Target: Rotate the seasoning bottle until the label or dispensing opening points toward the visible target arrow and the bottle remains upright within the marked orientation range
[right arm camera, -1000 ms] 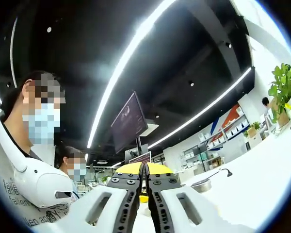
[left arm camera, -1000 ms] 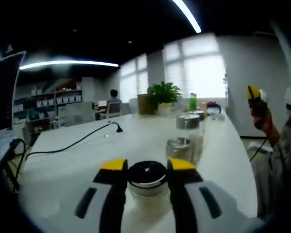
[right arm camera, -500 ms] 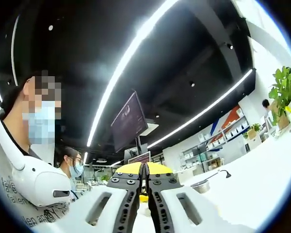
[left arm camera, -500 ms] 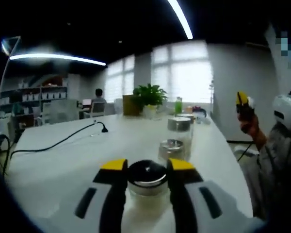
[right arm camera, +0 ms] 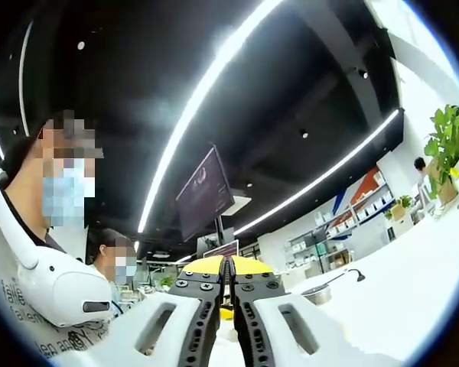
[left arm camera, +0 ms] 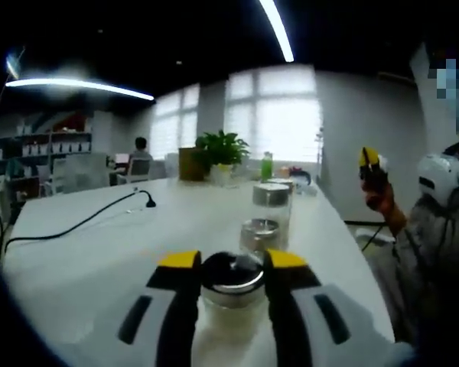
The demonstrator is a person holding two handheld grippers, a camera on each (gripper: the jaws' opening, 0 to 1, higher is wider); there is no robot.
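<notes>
In the left gripper view a clear seasoning bottle (left arm camera: 231,298) with a shiny metal cap stands on the white table (left arm camera: 99,260), and my left gripper (left arm camera: 231,264) is shut on it just below the cap. Behind it stand two more metal-capped jars, a short jar (left arm camera: 258,235) and a tall jar (left arm camera: 271,202). My right gripper (left arm camera: 370,164) shows at the right of this view, held up in the air by a hand. In the right gripper view my right gripper (right arm camera: 226,269) is shut with nothing in it, tilted up toward the ceiling.
A black cable (left arm camera: 76,225) runs across the table's left side. A potted plant (left arm camera: 218,149), a green bottle (left arm camera: 267,164) and small items stand at the far end. A person (left arm camera: 436,229) stands at the table's right edge. Another person (right arm camera: 111,256) stands behind.
The left gripper view has swung, so the background has slid left, while the bottle stays between the jaws. The right gripper stays raised and shut.
</notes>
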